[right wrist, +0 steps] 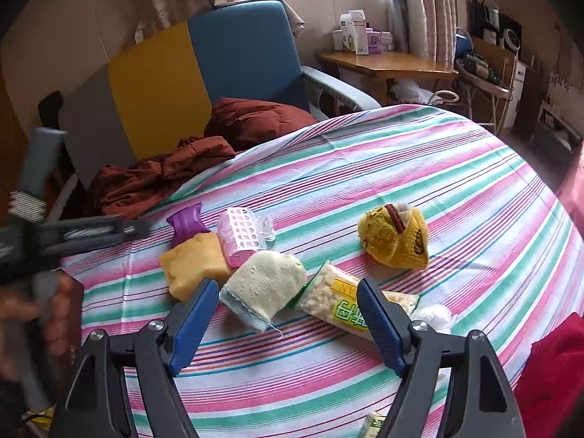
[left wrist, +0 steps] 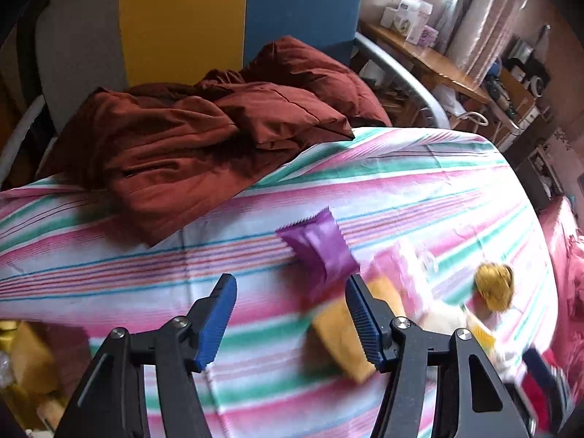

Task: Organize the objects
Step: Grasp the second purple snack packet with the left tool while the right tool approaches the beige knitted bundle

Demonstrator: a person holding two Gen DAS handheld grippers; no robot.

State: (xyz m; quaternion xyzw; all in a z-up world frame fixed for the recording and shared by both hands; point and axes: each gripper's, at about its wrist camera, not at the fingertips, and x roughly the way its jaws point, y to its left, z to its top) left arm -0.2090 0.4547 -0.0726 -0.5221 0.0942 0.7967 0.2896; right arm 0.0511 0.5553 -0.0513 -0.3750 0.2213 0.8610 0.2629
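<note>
Left gripper (left wrist: 290,323) jaws wide, nothing between, hovering over striped cloth (left wrist: 419,182). Purple packet (left wrist: 319,250) just ahead of right fingertip; orange pouch (left wrist: 346,332) partly behind it, blurred. Right gripper (right wrist: 288,323) jaws wide, empty. Cream cloth roll (right wrist: 264,288) and snack bag (right wrist: 350,303) lie just beyond fingertips, touching. Farther: orange pouch (right wrist: 193,266), pink pack (right wrist: 242,239), purple packet (right wrist: 188,221) clustered; yellow knit (right wrist: 396,237) apart, right. Maroon jacket (left wrist: 204,135) on cloth's far edge.

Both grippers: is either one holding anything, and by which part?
Nothing is held. The left gripper and right gripper are open, empty, above the striped cloth.
</note>
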